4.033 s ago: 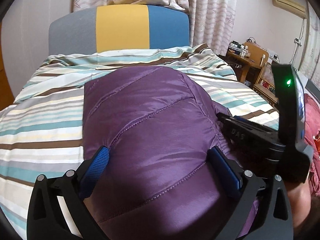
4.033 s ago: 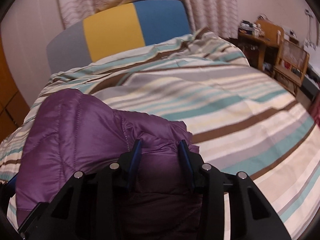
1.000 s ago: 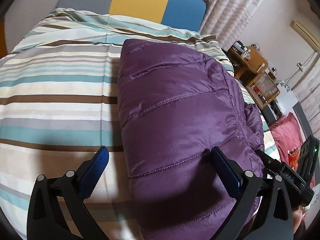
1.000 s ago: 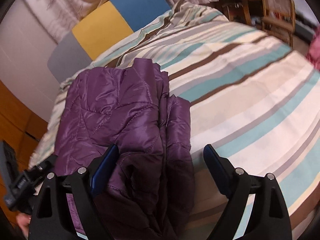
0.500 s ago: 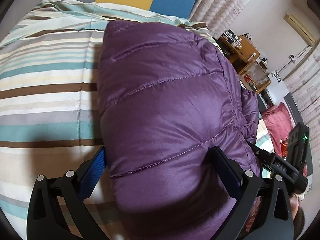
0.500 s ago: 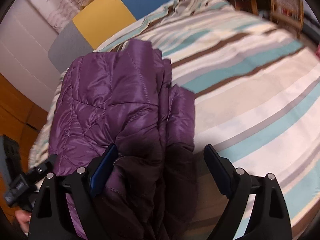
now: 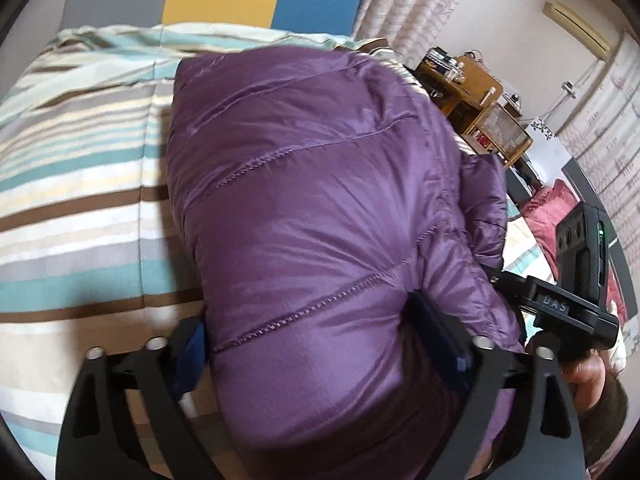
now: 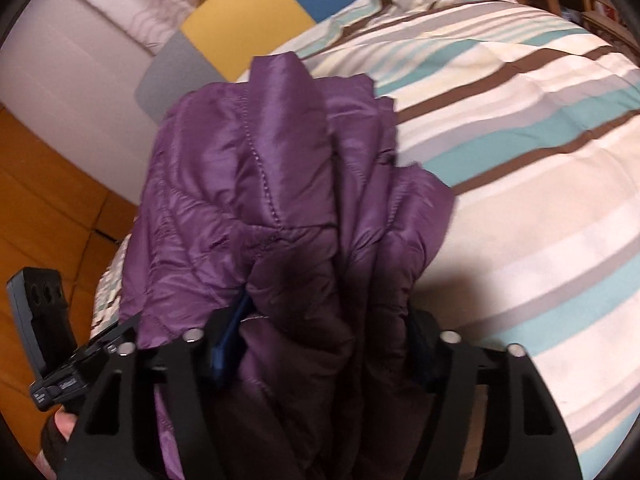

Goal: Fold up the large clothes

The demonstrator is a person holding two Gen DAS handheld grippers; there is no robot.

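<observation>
Purple jacket (image 7: 320,216) bundled on my striped bed (image 7: 80,184)

Puffy, quilted and shiny, it bulges between both grippers: my left gripper (image 7: 320,340) and right gripper (image 8: 320,340) are closing, pads pressing its near end.

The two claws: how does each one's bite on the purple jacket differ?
The left claw straddles a broad, smooth, puffy fold of the jacket; the right claw takes a narrower, crumpled bunch of layered edges. The left stands wider than the right. Both are closing with jacket between blue pads, over the striped bed.
</observation>
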